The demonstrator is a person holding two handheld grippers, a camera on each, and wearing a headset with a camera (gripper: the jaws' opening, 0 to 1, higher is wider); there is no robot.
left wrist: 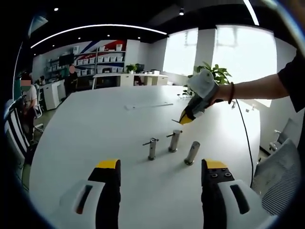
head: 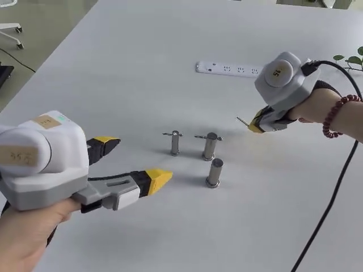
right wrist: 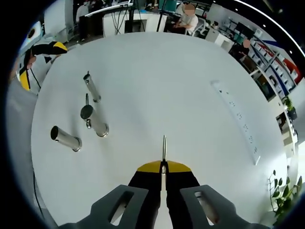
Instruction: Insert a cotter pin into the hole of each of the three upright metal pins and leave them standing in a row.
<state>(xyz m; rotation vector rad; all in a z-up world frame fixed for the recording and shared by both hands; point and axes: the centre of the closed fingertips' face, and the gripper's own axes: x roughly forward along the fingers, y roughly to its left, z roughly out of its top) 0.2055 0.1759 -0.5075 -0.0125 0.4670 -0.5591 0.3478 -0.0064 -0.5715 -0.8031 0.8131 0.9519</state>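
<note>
Three upright metal pins stand on the white table [head: 142, 68]. The left pin [head: 175, 142] and the middle pin [head: 210, 145] each carry a cotter pin through the top. The nearer pin [head: 214, 172] has none showing. My right gripper [head: 254, 127] hovers to their right, shut on a thin cotter pin [head: 241, 120] that sticks out of its tips [right wrist: 164, 145]. My left gripper [head: 133, 160] stands open to the left of the pins with nothing between its fingers; in the left gripper view [left wrist: 161, 167] the three pins [left wrist: 174, 141] lie ahead of it.
A white power strip [head: 227, 68] lies farther back on the table. A black cable [head: 332, 198] runs down the right side from the right gripper. Plant leaves [head: 354, 59] sit at the far right edge. Desks, shelves and people are beyond the table.
</note>
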